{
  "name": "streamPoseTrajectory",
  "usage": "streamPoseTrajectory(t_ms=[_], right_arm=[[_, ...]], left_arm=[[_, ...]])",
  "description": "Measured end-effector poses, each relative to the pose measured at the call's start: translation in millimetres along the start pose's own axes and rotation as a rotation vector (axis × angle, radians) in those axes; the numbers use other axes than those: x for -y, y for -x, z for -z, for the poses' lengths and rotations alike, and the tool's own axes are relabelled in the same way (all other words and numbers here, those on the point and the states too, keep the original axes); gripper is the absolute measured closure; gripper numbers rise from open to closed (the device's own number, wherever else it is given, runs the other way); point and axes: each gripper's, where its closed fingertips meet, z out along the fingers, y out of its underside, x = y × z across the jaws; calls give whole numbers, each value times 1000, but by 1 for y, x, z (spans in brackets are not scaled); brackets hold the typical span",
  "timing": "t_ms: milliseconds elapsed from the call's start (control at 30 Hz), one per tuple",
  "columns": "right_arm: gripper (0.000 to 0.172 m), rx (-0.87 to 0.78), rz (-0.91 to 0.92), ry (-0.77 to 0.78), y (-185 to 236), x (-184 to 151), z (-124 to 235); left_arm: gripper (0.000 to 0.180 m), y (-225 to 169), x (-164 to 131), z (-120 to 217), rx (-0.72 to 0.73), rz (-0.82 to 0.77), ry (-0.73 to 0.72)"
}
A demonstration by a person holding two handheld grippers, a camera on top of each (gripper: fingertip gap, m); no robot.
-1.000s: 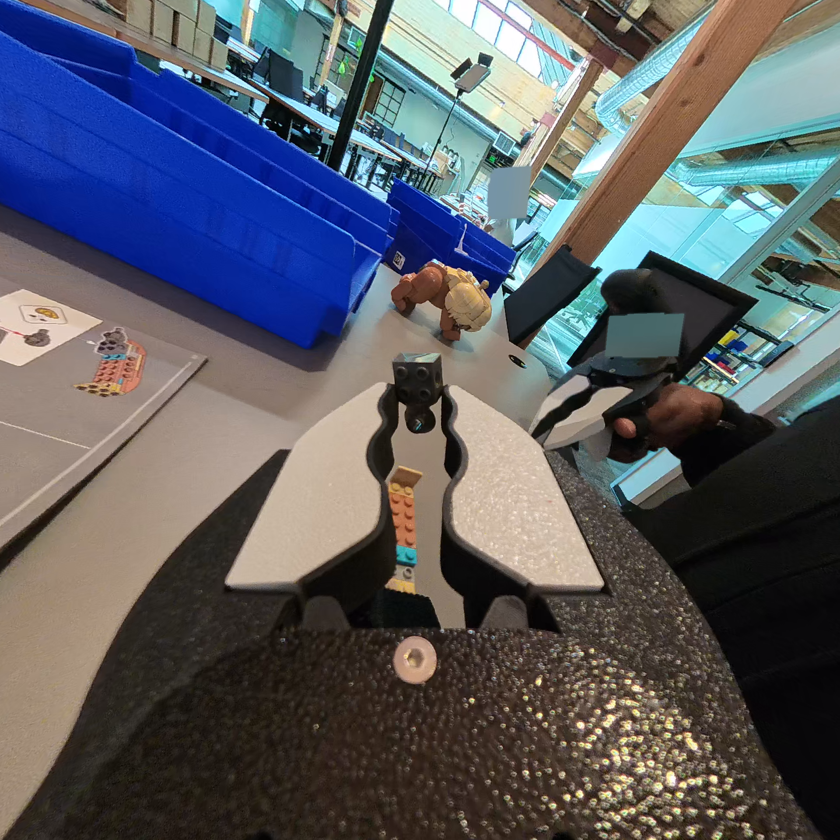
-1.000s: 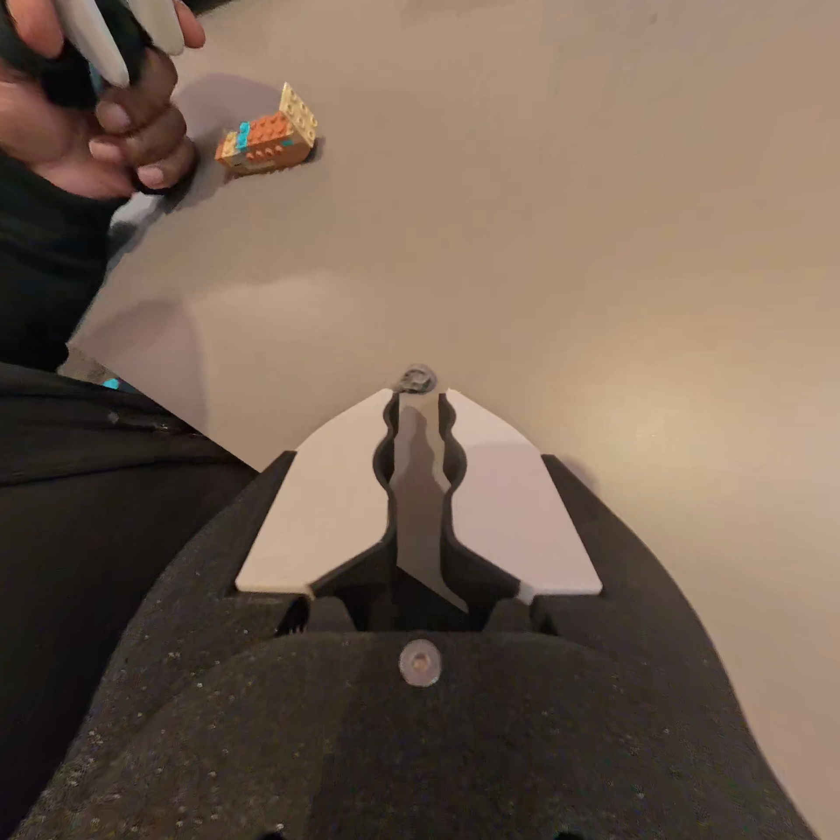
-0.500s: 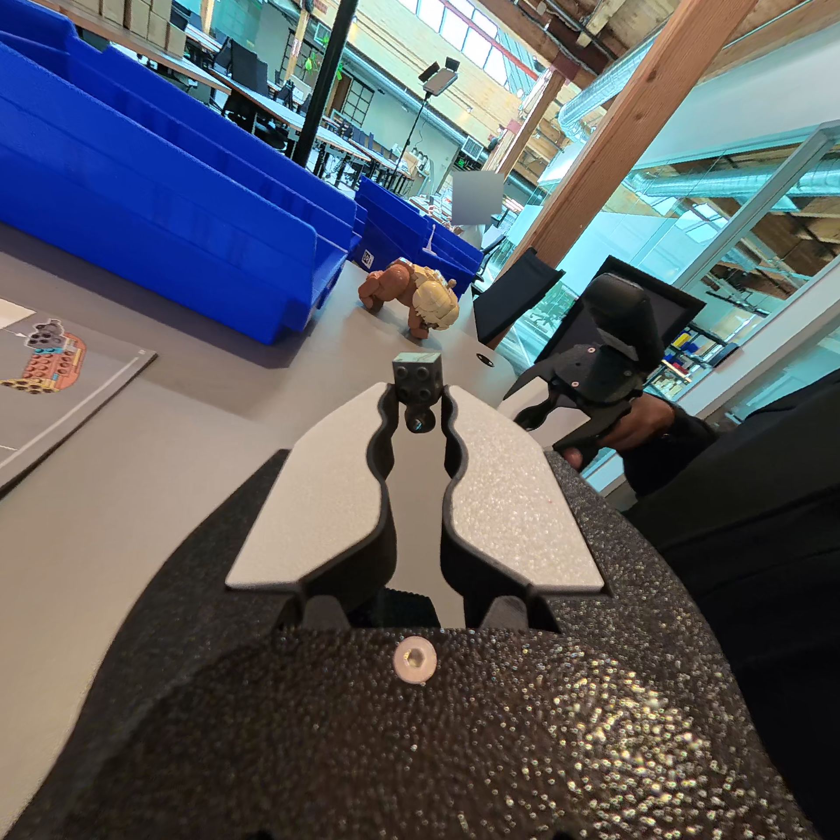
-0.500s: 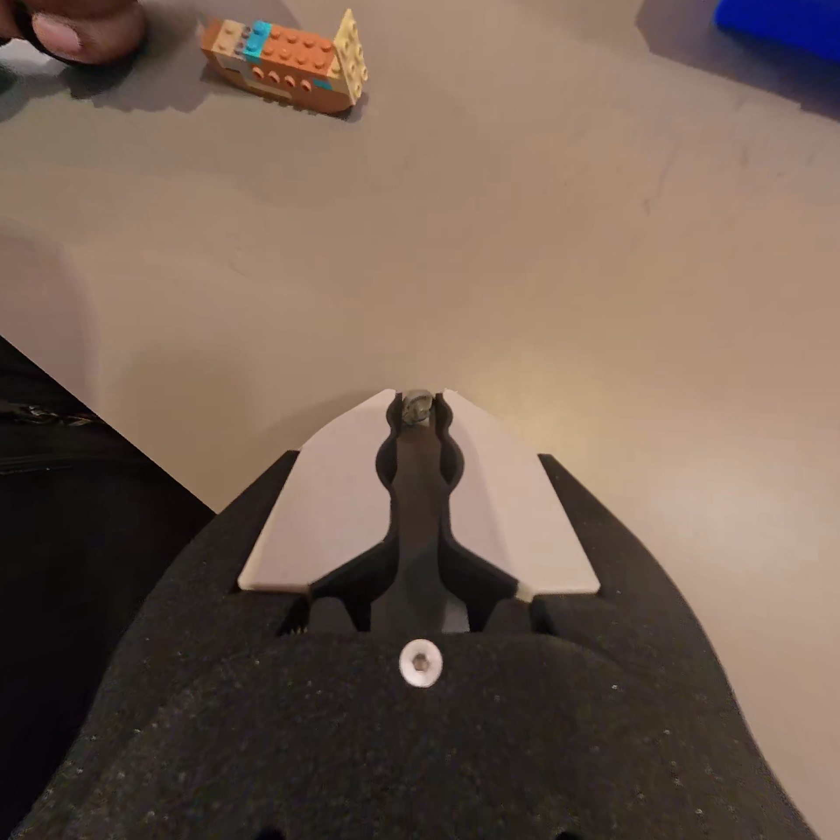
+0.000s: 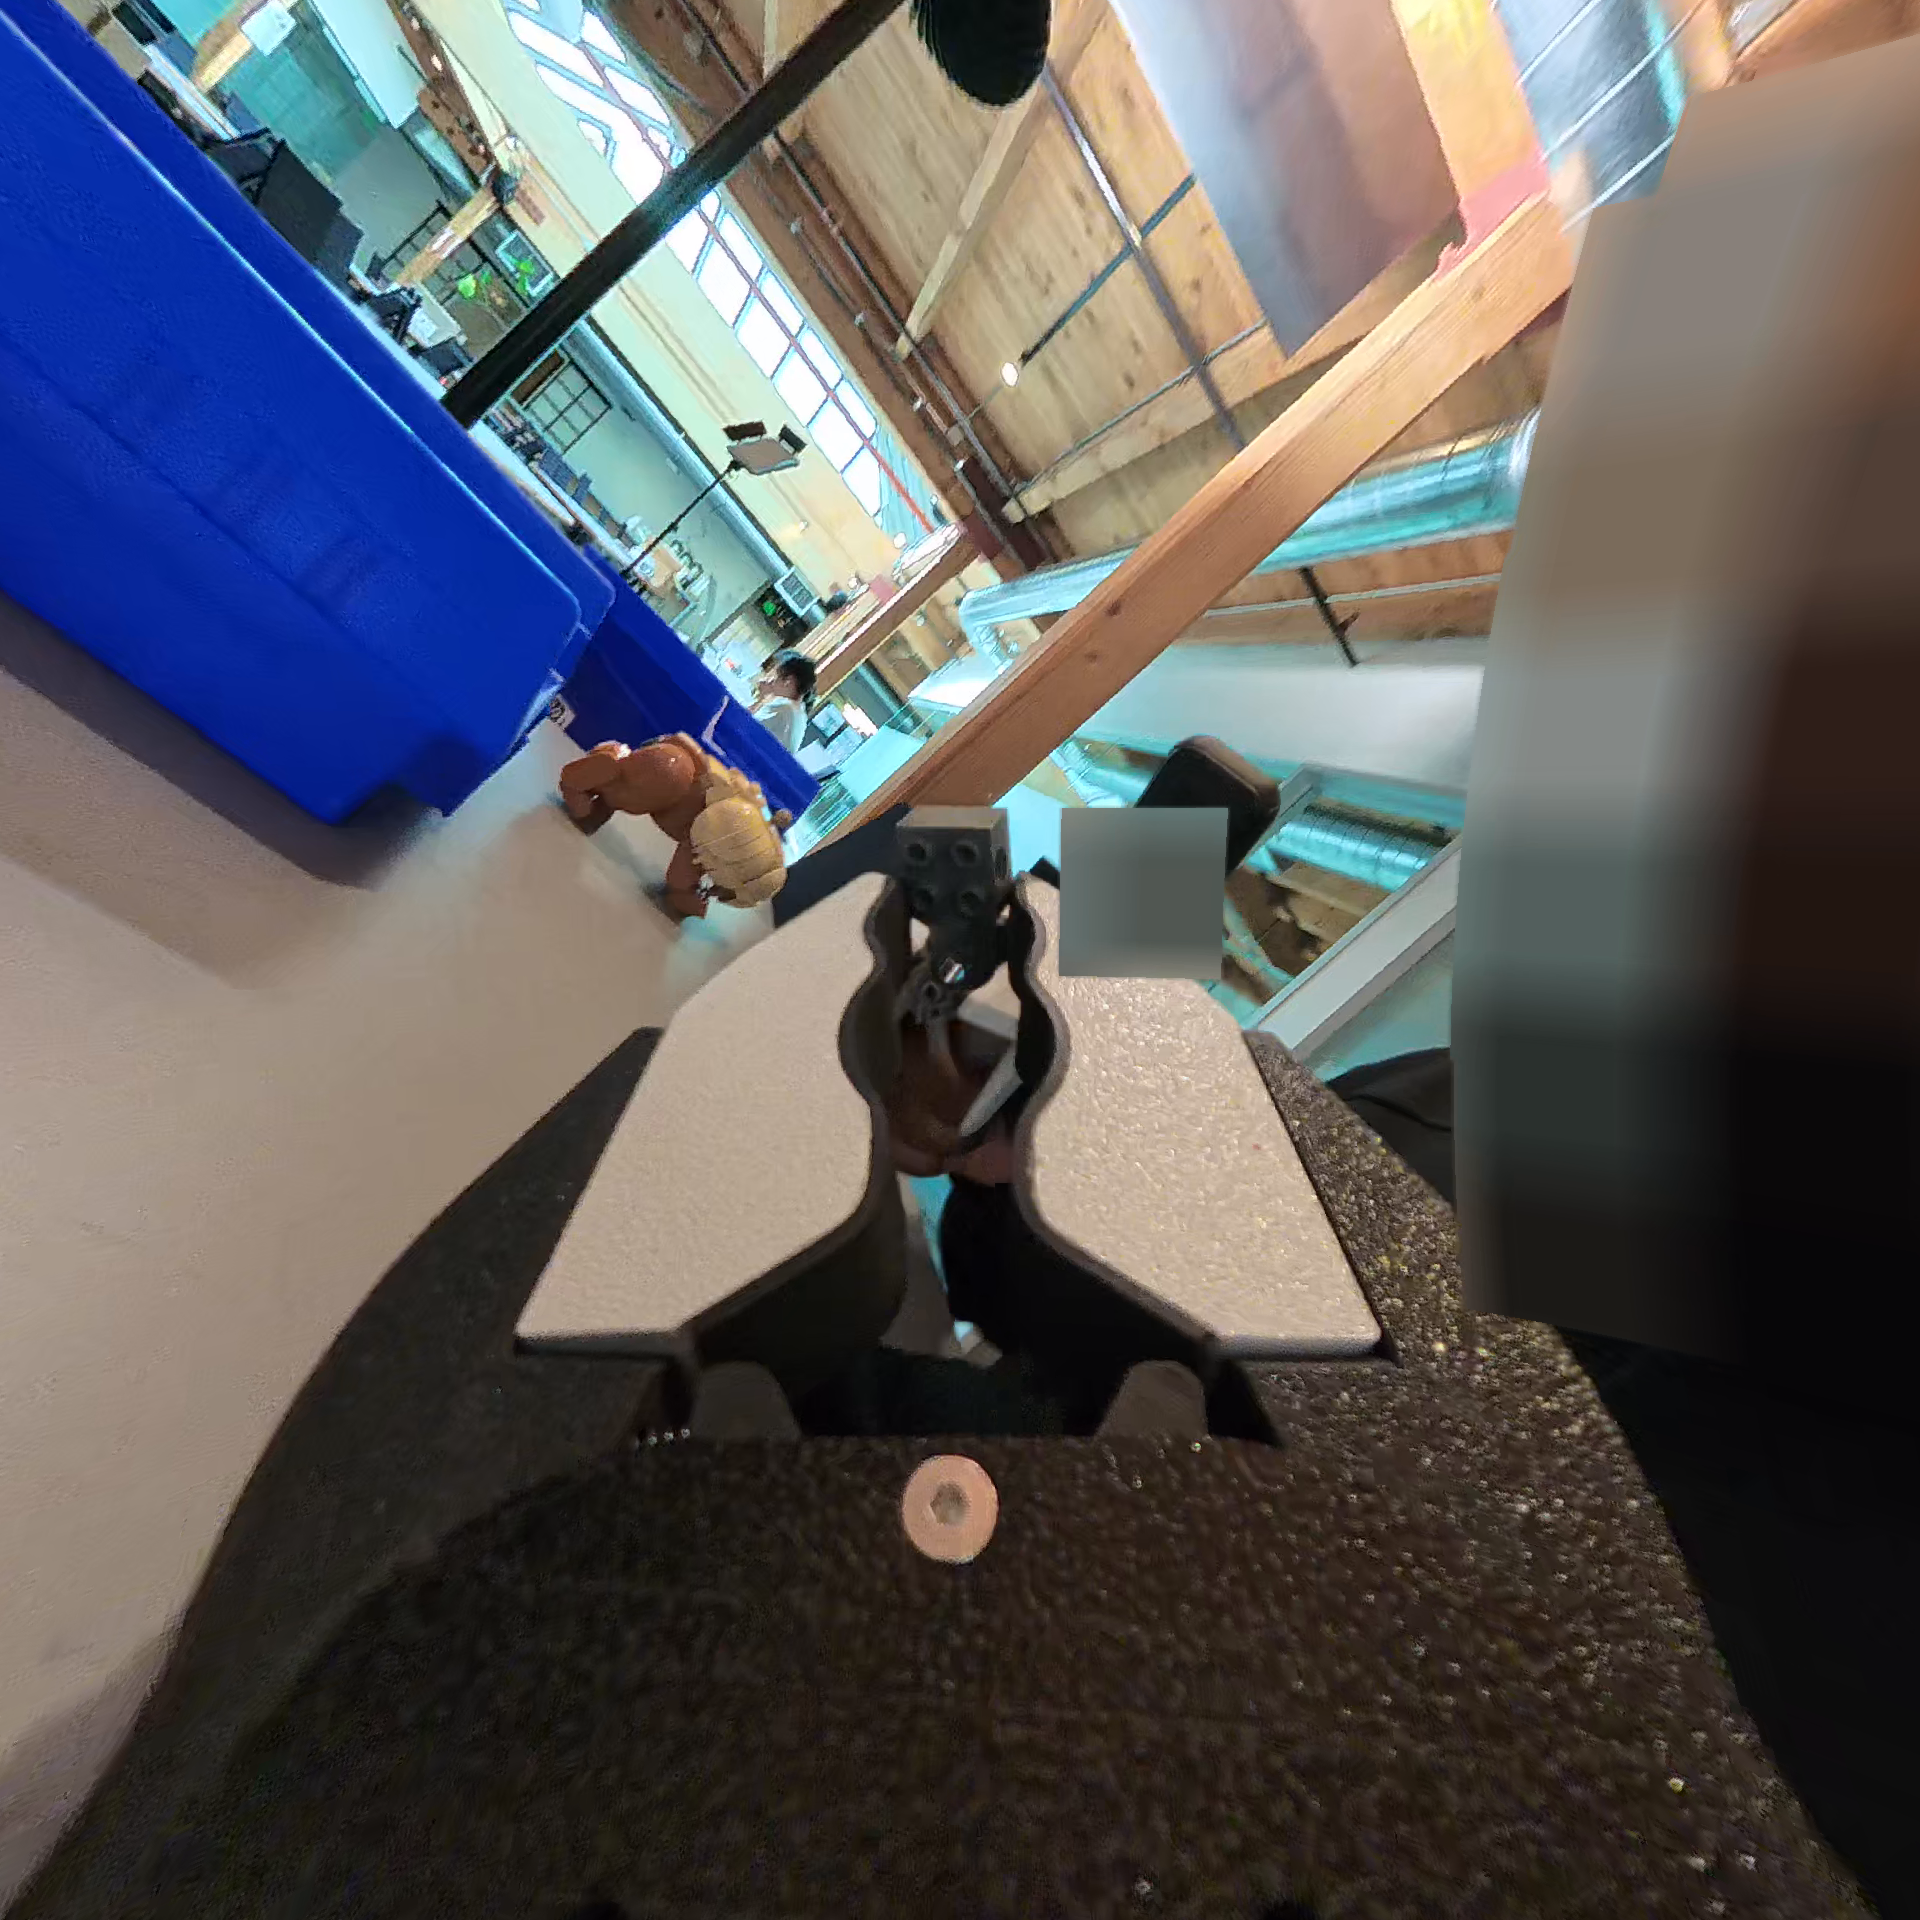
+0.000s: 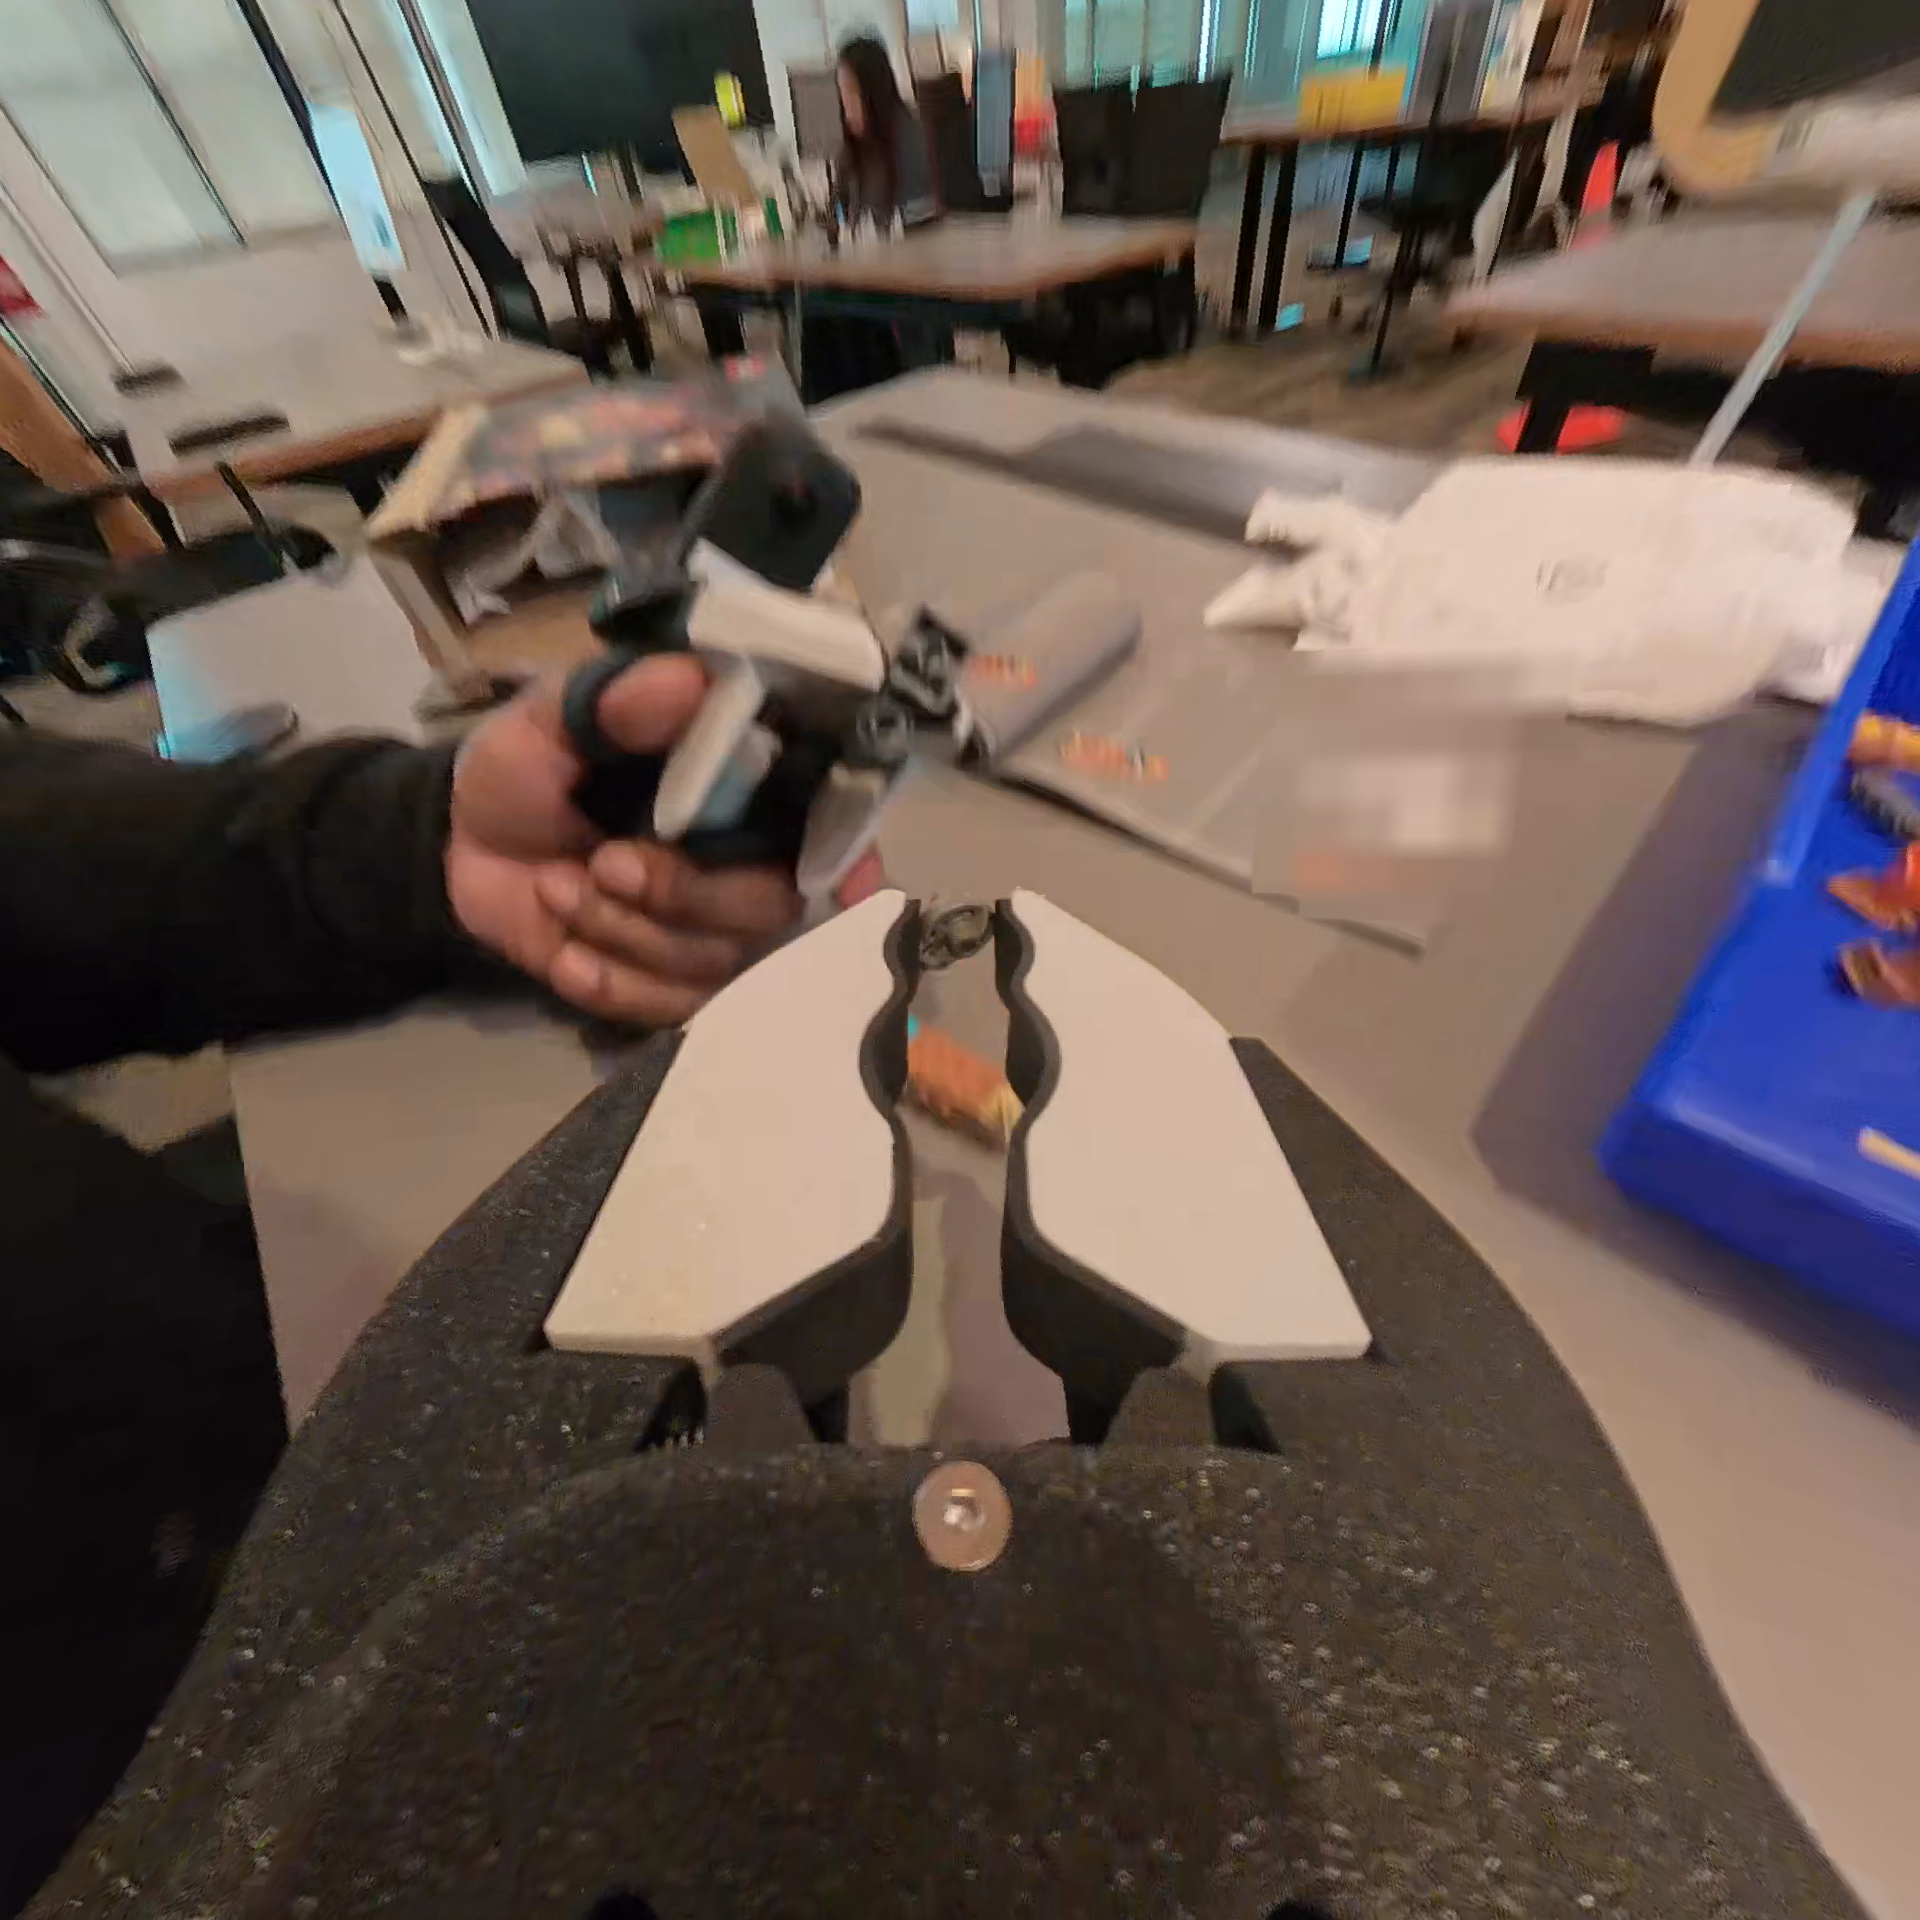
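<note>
The left gripper is raised off the grey table and tilted, its jaws narrowed onto a dark grey studded brick piece whose square head sticks out past the tips at twelve o'clock while a thinner stalk runs back between the fingers. The right gripper is also up in the air, jaws drawn close on a small round grey part pinched right at the tips; motion blur keeps me from saying more about its shape. Below it, seen through the gap between its fingers, an orange and tan brick model lies on the table. At ten o'clock in the left view a brown and tan toy figure stands beside blue bins; an open booklet lies at one o'clock in the right view. Both held pieces look like hard, light, smooth plastic, so I would judge them stiff but apt to twist or slip; the flat sides of the studded head seem the surest place to grip.
</note>
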Motion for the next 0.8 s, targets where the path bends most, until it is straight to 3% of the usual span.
streamPoseTrajectory(t_ms=[167, 367, 800], right_arm=[[159, 6, 24, -112, 5, 28, -29], [159, 10, 28, -81, 6, 21, -45], [159, 24, 25, -95, 9, 22, -45]], left_arm=[[163, -1, 4, 0, -31, 57, -65], [163, 0, 3, -1, -14, 56, -72], [163, 6, 5, 0, 54, 16, -85]])
